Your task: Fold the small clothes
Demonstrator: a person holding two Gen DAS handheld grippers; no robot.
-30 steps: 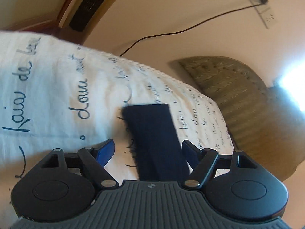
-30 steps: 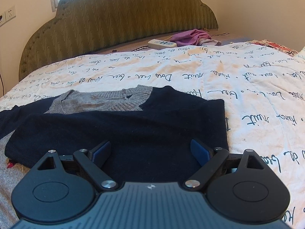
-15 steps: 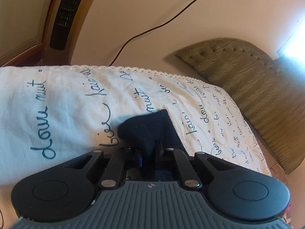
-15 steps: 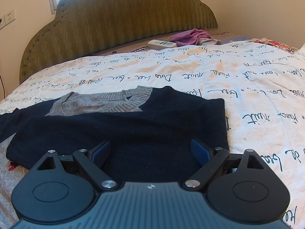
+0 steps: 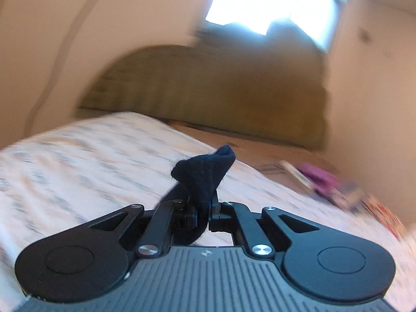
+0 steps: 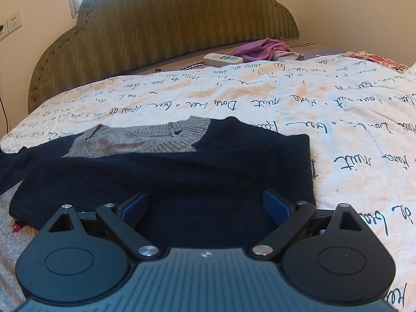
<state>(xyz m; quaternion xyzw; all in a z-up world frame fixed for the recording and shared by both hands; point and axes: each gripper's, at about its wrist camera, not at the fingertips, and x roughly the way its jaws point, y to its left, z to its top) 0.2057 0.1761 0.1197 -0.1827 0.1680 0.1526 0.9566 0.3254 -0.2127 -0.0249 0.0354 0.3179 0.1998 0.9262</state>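
Navy knit sweater (image 6: 166, 179) lies flat on the white script quilt (image 6: 299, 109), and the step looks like folding its sleeve cuff (image 5: 205, 174), clenched in the left gripper (image 5: 204, 214), across the body. Only the right view shows the body, under the spread, empty right gripper (image 6: 205, 206).

A bedroom in a home

A bed (image 6: 299, 98) with a script-printed quilt stands against a scalloped olive upholstered headboard (image 6: 169, 18); cream walls carry sockets (image 6: 14, 23), a bright window (image 5: 270, 2) sits above, and a power strip (image 6: 222, 59) and purple cloth (image 6: 262, 49) lie near the headboard.
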